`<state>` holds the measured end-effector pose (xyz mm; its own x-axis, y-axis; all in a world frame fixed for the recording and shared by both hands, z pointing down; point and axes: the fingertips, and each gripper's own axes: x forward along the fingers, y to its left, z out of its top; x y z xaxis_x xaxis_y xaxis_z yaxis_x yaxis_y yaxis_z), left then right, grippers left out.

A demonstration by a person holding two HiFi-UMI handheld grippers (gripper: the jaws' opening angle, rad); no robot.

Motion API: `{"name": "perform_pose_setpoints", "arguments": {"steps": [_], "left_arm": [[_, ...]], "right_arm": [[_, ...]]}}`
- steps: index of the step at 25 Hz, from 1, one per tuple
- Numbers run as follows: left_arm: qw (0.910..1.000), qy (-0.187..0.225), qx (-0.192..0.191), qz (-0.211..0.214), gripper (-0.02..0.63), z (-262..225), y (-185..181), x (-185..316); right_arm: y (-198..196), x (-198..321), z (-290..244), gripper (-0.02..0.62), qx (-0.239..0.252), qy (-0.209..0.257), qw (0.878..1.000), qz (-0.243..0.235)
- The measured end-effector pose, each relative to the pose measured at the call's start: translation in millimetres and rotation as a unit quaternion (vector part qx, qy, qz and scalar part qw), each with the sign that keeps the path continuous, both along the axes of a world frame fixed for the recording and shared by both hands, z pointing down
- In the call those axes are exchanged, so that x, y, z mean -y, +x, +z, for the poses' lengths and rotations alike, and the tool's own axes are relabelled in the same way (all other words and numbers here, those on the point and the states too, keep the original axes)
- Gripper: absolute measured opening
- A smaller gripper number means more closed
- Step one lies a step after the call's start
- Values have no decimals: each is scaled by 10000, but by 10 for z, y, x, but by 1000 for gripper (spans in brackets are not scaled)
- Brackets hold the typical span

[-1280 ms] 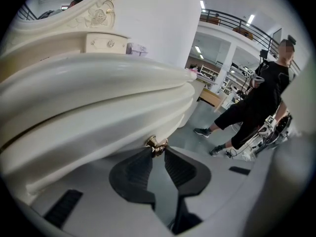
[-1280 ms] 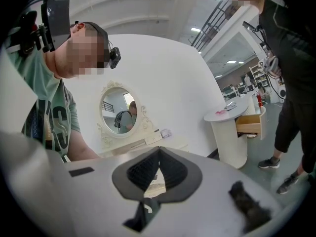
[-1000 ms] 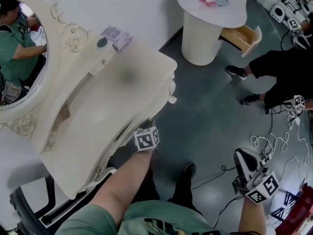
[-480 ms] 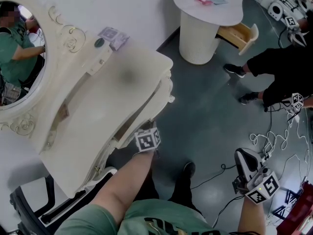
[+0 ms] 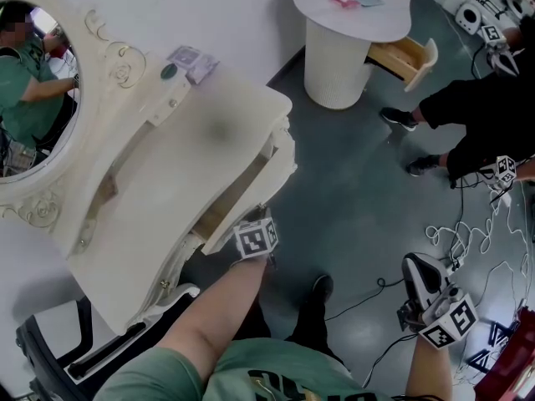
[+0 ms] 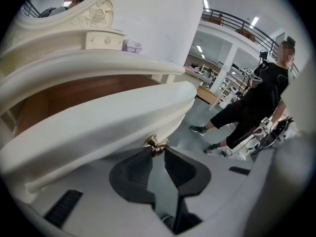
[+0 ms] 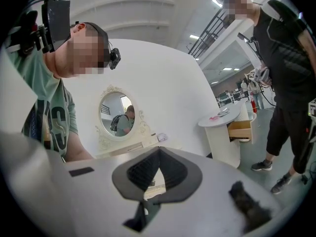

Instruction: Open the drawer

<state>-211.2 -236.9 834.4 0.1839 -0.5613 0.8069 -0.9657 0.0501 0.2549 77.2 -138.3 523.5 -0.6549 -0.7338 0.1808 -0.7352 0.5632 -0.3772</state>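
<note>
One cream curved wooden drawer, frame middle, now slid out more than before. Left claw pinches small gold knob; right claw closed, empty. Opening going well.

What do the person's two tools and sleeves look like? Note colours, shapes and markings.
The left tool and right tool match: pale grey bodies, dark ribbed pads tapering to tips, and a white cube bearing black square markers. The shirt is green, short-sleeved.
</note>
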Motion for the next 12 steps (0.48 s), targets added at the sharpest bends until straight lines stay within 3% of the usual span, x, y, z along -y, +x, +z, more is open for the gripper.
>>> {"name": "perform_pose_setpoints", "arguments": {"steps": [12], "left_arm": [[10000,12,16,38,80,-45,156,-107]], "right_arm": [[101,-142,-26,12,17,32,10000,46]]}}
